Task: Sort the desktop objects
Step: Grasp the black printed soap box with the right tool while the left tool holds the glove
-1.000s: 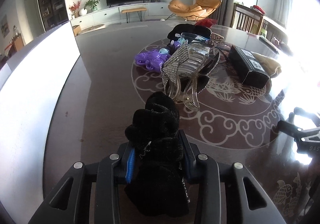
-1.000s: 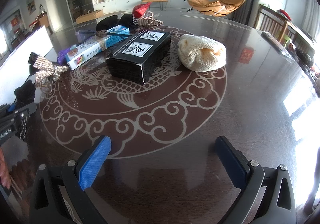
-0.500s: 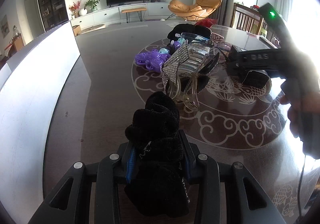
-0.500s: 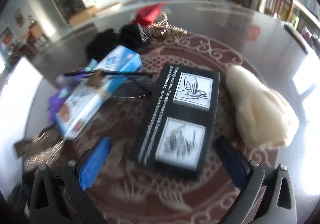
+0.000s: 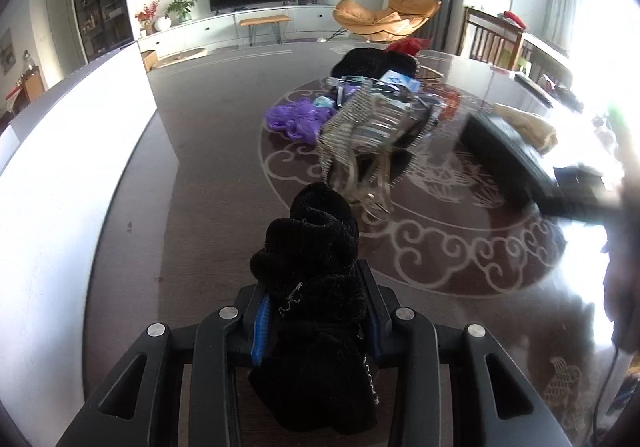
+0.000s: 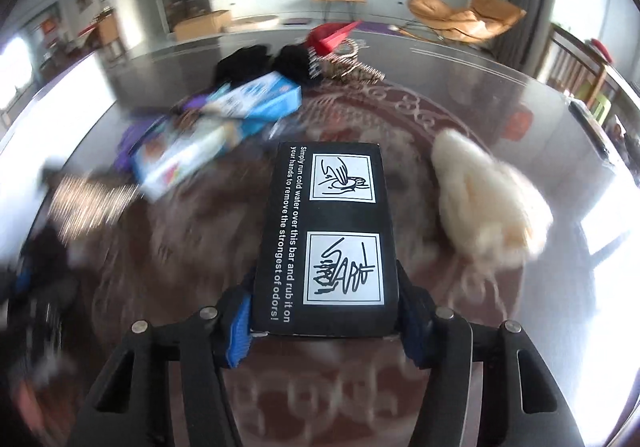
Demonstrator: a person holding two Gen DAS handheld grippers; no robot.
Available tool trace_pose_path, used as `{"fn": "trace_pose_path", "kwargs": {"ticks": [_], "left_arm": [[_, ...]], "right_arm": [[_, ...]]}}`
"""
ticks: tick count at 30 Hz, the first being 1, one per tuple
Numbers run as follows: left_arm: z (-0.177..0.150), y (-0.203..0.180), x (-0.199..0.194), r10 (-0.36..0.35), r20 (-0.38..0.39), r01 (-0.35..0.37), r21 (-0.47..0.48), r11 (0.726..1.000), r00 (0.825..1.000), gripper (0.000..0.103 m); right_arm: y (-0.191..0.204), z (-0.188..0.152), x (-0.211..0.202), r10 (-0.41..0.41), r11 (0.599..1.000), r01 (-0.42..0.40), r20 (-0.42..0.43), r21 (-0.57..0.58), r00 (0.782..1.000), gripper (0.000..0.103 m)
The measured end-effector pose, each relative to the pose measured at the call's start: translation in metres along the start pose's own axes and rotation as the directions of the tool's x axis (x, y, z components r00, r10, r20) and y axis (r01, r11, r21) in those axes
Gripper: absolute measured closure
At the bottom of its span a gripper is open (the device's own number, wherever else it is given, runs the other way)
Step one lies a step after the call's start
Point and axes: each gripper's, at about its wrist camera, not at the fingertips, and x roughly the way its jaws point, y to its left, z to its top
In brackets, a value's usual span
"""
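My left gripper (image 5: 316,323) is shut on a black velvet scrunchie (image 5: 316,247) and holds it just above the dark table. My right gripper (image 6: 324,319) is shut on the near end of a black box (image 6: 332,227) printed with white text and two drawings. In the left wrist view the same black box (image 5: 508,151) shows at the right, with the right gripper (image 5: 580,191) blurred behind it.
A clear and rhinestone hair clip (image 5: 372,131), purple curlers (image 5: 296,119), a blue carton (image 6: 224,131), a cream knit pouch (image 6: 488,207), black fabric (image 6: 256,59) and a red item (image 6: 332,39) lie on the patterned table (image 5: 440,247). A white wall panel (image 5: 60,183) runs along the left.
My right gripper moved forward over the table and closed on the black box. The left gripper stayed still with the scrunchie.
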Motion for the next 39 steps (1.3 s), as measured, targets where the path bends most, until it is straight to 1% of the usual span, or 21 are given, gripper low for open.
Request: {"fn": "trace_pose_path", "kwargs": {"ticks": [3, 6, 7, 9, 10, 11, 12, 13, 14, 17, 19, 20, 39], "left_arm": [[-0.015, -0.012, -0.013, -0.060, 0.006, 0.060, -0.011, 0.998, 0.998, 0.067], [-0.030, -0.031, -0.025, -0.107, 0.006, 0.107, 0.004, 0.994, 0.994, 0.067], [-0.034, -0.036, -0.027, -0.109, 0.011, 0.109, 0.014, 0.994, 0.994, 0.067], [-0.038, -0.046, -0.029, -0.062, 0.020, 0.061, 0.046, 0.997, 0.998, 0.065], [-0.038, -0.048, -0.027, -0.036, 0.013, 0.035, 0.052, 0.998, 0.999, 0.063], [-0.036, -0.050, -0.025, -0.022, 0.007, 0.022, 0.054, 0.998, 1.000, 0.052], [-0.035, -0.050, -0.022, -0.004, -0.010, 0.005, 0.050, 0.999, 1.000, 0.031], [-0.034, -0.049, -0.019, 0.011, -0.025, -0.010, 0.040, 0.999, 1.000, 0.022], [-0.033, -0.047, -0.017, 0.018, -0.038, -0.017, 0.023, 1.000, 0.999, 0.016], [-0.031, -0.045, -0.015, -0.003, -0.037, 0.004, 0.007, 1.000, 0.999, 0.014], [-0.032, -0.050, -0.013, 0.007, -0.052, -0.006, 0.029, 1.000, 0.999, 0.007], [-0.031, -0.051, -0.010, 0.010, -0.062, -0.008, 0.036, 0.999, 0.998, 0.001], [-0.033, -0.053, -0.010, 0.007, -0.067, -0.005, 0.032, 0.999, 0.998, 0.000]], "right_arm": [[0.000, -0.042, -0.028, 0.012, 0.999, -0.010, 0.024, -0.052, 1.000, 0.044], [0.000, -0.069, -0.048, 0.003, 0.998, 0.000, 0.049, -0.067, 0.999, 0.043], [-0.001, -0.075, -0.052, -0.002, 0.998, 0.006, 0.059, -0.064, 0.998, 0.043], [-0.005, -0.078, -0.055, -0.004, 0.999, 0.006, 0.064, -0.043, 0.998, 0.040], [-0.008, -0.078, -0.054, -0.007, 0.999, 0.009, 0.061, -0.032, 0.998, 0.030], [-0.010, -0.075, -0.052, -0.007, 1.000, 0.008, 0.052, -0.022, 0.999, 0.012], [-0.014, -0.070, -0.047, 0.000, 1.000, 0.001, 0.032, -0.012, 0.999, 0.007], [-0.015, -0.069, -0.044, 0.005, 1.000, -0.005, 0.019, -0.004, 1.000, 0.005], [-0.016, -0.068, -0.044, 0.008, 1.000, -0.008, 0.020, 0.002, 1.000, 0.005], [-0.020, -0.069, -0.045, 0.008, 1.000, -0.008, 0.020, 0.011, 1.000, 0.003], [-0.018, -0.068, -0.043, -0.001, 1.000, 0.001, 0.015, 0.003, 1.000, 0.001], [-0.018, -0.068, -0.043, -0.006, 1.000, 0.006, 0.014, 0.005, 1.000, 0.000], [-0.019, -0.068, -0.042, -0.008, 1.000, 0.008, 0.011, 0.010, 1.000, 0.000]]}}
